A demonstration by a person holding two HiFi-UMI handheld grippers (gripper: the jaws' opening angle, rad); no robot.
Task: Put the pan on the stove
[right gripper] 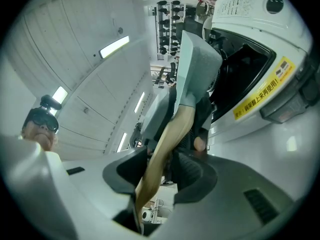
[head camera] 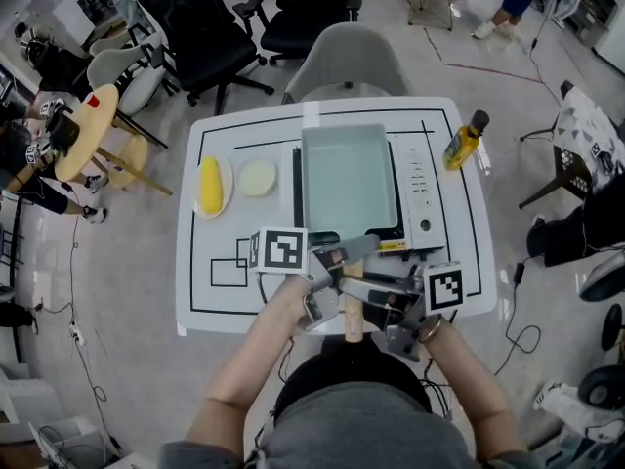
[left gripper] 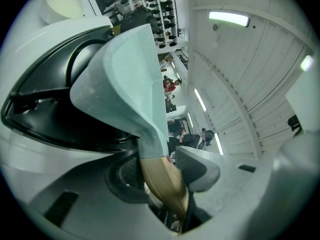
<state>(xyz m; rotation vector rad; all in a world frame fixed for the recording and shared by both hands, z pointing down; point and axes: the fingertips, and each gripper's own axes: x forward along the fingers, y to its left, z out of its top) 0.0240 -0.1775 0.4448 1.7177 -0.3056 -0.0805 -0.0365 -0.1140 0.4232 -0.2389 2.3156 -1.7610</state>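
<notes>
A pale teal rectangular pan (head camera: 347, 179) lies over the black top of the white induction stove (head camera: 422, 203) in the head view. Its wooden handle (head camera: 353, 313) points toward me over the table's front edge. My left gripper (head camera: 330, 274) and right gripper (head camera: 389, 313) both close on that handle from either side. In the left gripper view the pan (left gripper: 125, 74) rises over the stove (left gripper: 35, 109), and the handle (left gripper: 165, 181) is pinched in my left gripper (left gripper: 161, 176). In the right gripper view the handle (right gripper: 170, 139) runs through my right gripper (right gripper: 161, 170) toward the pan (right gripper: 197, 66) and stove (right gripper: 250, 29).
On the white table (head camera: 195, 291), a yellow corn cob on a plate (head camera: 210, 186) and a small pale dish (head camera: 258, 177) sit left of the stove. A yellow bottle (head camera: 464, 140) stands at the far right corner. A grey chair (head camera: 347, 62) is behind the table.
</notes>
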